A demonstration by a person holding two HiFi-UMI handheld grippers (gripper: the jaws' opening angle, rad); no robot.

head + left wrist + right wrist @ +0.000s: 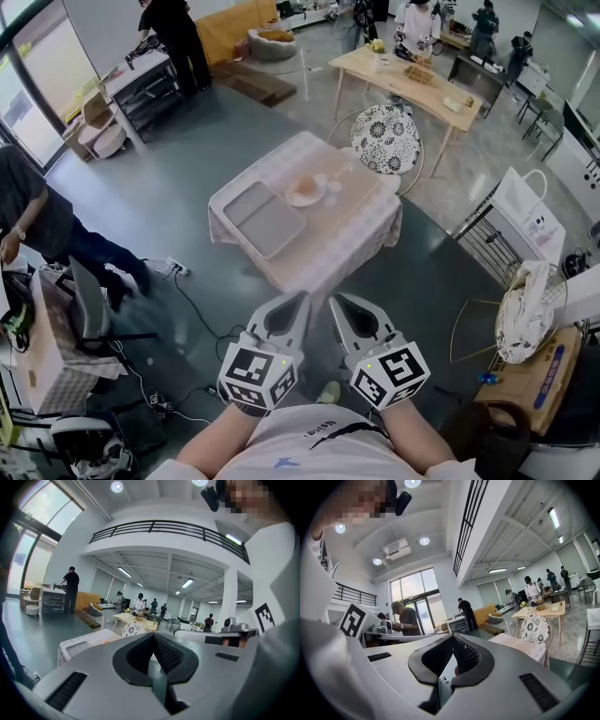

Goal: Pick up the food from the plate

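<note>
Standing back from the table, both grippers clenched and empty, the approach not yet begun.

The grey two-jaw left gripper point(293, 307) and its twin, the right gripper point(341, 307), sit side by side close to the person's chest, each with its jaws pressed together on nothing. The food point(307, 187), a small pale orange lump too far off to identify, lies on the round white plate point(293, 200) on the small table draped in a pale checked cloth point(337, 246), just beside a flat grey rectangular tray point(265, 219) and well apart from both grippers. I'd call this the very start: the pick-up has not been attempted. The next move looks like walking up to the table, letting one gripper's jaws part, and lowering it over the plate so the pads straddle the food before closing.
</note>
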